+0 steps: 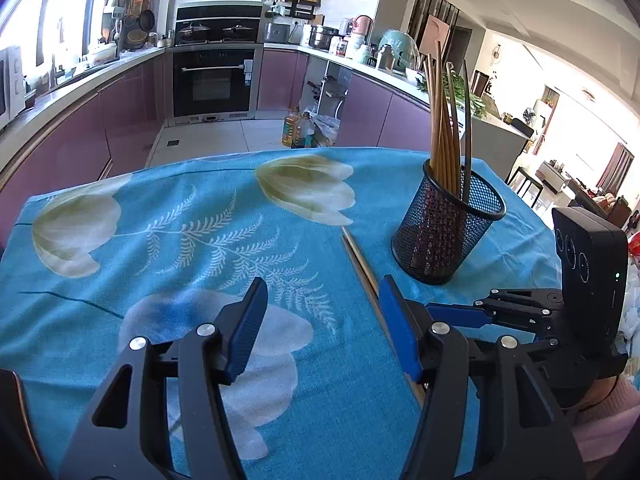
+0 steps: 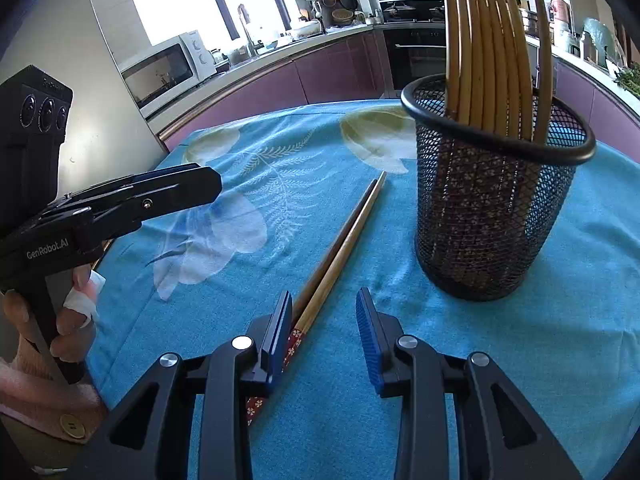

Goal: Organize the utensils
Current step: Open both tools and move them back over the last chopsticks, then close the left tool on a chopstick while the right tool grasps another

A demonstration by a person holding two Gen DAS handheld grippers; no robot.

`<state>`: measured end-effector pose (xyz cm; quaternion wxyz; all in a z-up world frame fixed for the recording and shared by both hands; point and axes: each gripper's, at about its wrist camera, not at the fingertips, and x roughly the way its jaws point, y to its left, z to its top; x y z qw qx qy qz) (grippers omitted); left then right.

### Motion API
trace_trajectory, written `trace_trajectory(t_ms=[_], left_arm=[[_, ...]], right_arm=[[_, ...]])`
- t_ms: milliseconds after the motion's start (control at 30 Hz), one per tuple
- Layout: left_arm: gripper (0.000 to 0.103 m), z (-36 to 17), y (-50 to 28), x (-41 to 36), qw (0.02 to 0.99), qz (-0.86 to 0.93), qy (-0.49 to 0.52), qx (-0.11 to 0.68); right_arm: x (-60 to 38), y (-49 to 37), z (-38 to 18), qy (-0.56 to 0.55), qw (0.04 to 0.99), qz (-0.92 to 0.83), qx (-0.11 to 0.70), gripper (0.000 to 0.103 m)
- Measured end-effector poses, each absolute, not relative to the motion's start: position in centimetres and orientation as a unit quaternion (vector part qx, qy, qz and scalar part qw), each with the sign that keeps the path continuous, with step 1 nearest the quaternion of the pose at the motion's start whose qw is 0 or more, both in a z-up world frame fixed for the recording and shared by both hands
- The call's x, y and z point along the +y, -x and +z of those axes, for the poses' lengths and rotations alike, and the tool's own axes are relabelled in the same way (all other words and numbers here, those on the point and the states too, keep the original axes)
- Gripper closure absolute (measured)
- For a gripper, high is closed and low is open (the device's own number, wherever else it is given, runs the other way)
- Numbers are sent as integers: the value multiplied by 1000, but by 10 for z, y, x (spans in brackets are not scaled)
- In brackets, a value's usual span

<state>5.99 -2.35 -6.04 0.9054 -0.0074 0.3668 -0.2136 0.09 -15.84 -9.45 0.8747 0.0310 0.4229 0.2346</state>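
A pair of wooden chopsticks (image 2: 340, 248) with red patterned ends lies side by side on the blue flowered tablecloth (image 2: 240, 200); it also shows in the left wrist view (image 1: 360, 260). A black mesh holder (image 2: 492, 204) stands to their right, holding several upright chopsticks (image 2: 488, 40); it shows in the left wrist view too (image 1: 448, 228). My right gripper (image 2: 324, 332) is open and empty, its left finger beside the chopsticks' red ends. My left gripper (image 1: 320, 320) is open and empty, just left of the chopsticks. The right gripper (image 1: 520, 308) appears at the right of the left wrist view.
The tablecloth (image 1: 160, 240) covers a table with its far edge toward a kitchen with purple cabinets (image 1: 80, 132), an oven (image 1: 214, 80) and oil bottles (image 1: 298, 128) on the floor. A microwave (image 2: 164, 68) sits on the counter.
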Motion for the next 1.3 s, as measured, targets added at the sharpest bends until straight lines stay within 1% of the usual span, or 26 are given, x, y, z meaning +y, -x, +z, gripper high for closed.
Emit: trace_trajectory(t_ms=[700,1033,1133,1233,1300], left_arm=[[44,-81,-63,-33,893,-231,7,387],[44,-89,-62,-49,884,-246,-11,398],[47,-95,-64,-57,875,-258,-18,408],[54,-101,-67,-68,867,-266,-32,421],[55,-106,-68,-75,861,-271,-41,428]], right_arm=[[-146,0,-98,7,882,201,427,71],[-160,3,-99,-18,877,199,436,87],[-163,3,-99,-23,876,198,438,88],[-163,4,-99,-23,876,198,439,89],[-164,4,-99,-25,876,198,439,89]])
